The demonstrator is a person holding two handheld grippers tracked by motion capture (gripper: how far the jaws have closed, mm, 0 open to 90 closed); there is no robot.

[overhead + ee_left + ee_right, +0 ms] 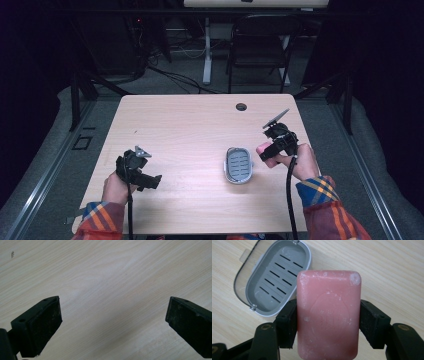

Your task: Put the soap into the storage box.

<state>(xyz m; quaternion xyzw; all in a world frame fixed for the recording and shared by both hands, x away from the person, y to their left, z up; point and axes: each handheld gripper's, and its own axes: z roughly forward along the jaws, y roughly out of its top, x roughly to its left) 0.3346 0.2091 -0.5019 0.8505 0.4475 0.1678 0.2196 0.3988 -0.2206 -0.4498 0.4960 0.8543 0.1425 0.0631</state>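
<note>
Resting low over the bare desk (pixel 190 125) on the left, left claw (pixel 113 322) spread wide with nothing in it, grey soap dish (pixel 238 165) sitting open mid-desk, right claw (pixel 328 322) clamped on a pink soap bar (pixel 328 315), just right of the dish.

My pink soap bar (pixel 328 315) runs off the bottom edge of the right gripper view, and my right gripper (pixel 328 322) covers its two long sides where my pads press in, so I cannot see its lower end. The same bar hides the near right rim of the grey soap dish (pixel 270 280). In the high view the bar (pixel 263 151) is too small and too buried in my grip to show its shape.
</note>
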